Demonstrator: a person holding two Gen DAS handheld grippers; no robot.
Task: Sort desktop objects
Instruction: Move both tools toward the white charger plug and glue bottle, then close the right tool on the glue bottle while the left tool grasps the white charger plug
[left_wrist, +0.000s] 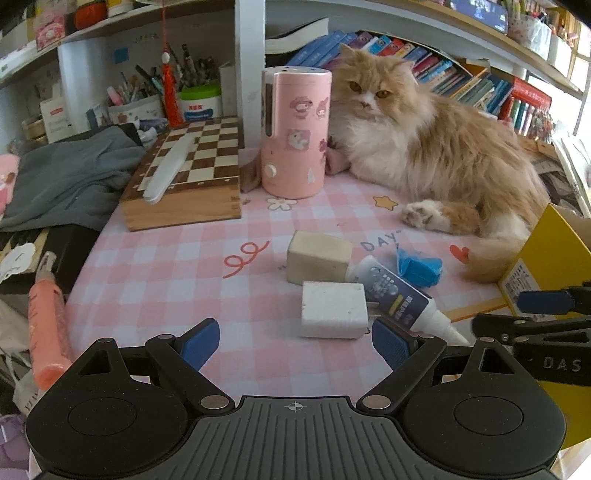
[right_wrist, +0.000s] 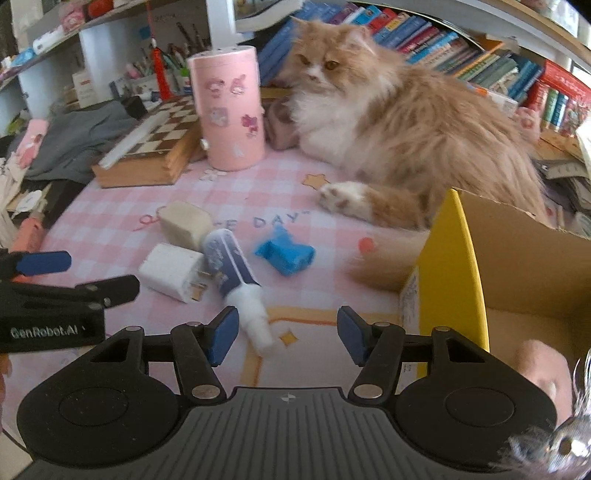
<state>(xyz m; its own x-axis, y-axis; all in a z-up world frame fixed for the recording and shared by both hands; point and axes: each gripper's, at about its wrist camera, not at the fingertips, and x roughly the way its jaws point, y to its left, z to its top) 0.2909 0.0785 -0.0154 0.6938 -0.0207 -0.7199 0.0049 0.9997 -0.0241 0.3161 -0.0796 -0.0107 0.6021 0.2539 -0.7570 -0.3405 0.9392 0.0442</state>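
Desk with pink checked mat (left_wrist: 155, 280), both wrist views. A long-haired ginger-and-white cat (left_wrist: 436, 147) lies across the back right of the mat, one paw stretched toward the centre, its tail against the yellow box (right_wrist: 454, 258) at the right edge. Behind the clutter stand a pink canister (left_wrist: 295, 133) with cartoon stickers and a chessboard box (left_wrist: 188, 170) bearing a white strip; grey cloth (left_wrist: 70, 173) lies further left, shelves of books behind. Mid-mat, close together: beige block (left_wrist: 317, 258), white charger (left_wrist: 332, 308) with its prongs toward the tube (left_wrist: 395, 295), and a blue piece (left_wrist: 419, 267) just beyond. The tube's white nozzle points toward the cameras. Left gripper (left_wrist: 295, 345) hovers with jaws wide apart, nothing between, the charger just ahead. Right gripper (right_wrist: 284, 338) has jaws apart and empty, the nozzle tip beside its left pad (right_wrist: 221, 338). Legible: "DAY" on the mat; "GenRobot.AI" on the left gripper's side; "DAS" on the right gripper's side
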